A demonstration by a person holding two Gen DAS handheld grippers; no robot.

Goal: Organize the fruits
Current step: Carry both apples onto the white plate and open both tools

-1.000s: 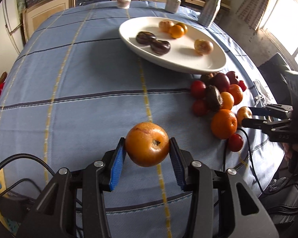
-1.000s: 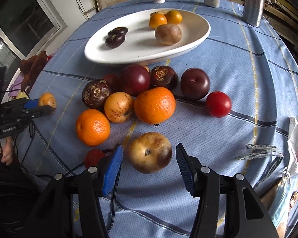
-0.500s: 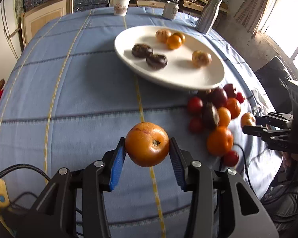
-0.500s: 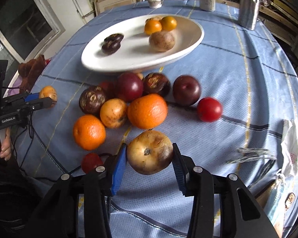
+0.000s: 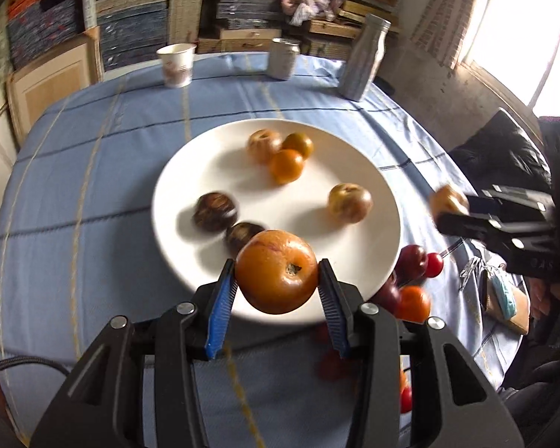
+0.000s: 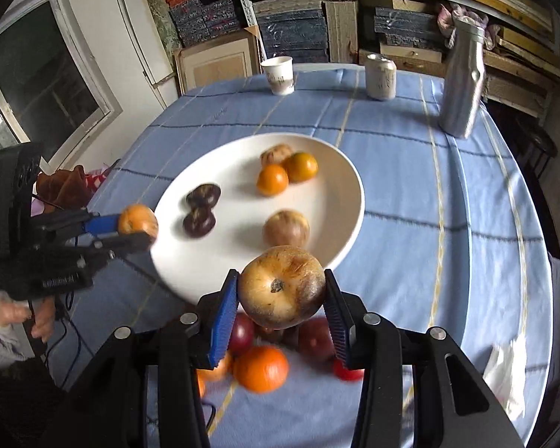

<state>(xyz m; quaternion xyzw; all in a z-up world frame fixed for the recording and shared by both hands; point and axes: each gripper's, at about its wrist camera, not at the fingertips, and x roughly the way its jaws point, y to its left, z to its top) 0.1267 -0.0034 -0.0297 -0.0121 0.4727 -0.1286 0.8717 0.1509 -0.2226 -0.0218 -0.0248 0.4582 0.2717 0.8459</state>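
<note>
Above the white plate's (image 5: 175,186) 6 o'clock rim, your left gripper (image 5: 276,291) squeezes an orange fruit (image 5: 276,270). Your right gripper (image 6: 282,304) squeezes a pale yellow fruit (image 6: 282,291) there too.

Bare plate (image 5: 310,201) centre between dark fruits (image 5: 215,211) and tan fruit (image 5: 350,202).

Plate (image 5: 212,261): 1, holding 6 fruits: 2 dark (image 5: 215,211), 2 orange (image 5: 286,166), 2 tan (image 5: 350,202). Grippers: 2, each clamping 1 fruit: left gripper (image 5: 276,291) on the orange one (image 5: 276,271), right gripper (image 6: 282,308) on the tan one (image 6: 282,291). At 12 o'clock: 1 cup (image 5: 176,64), 1 can (image 5: 283,58), 1 bottle (image 5: 363,58). Loose pile count unclear, blurred.
</note>
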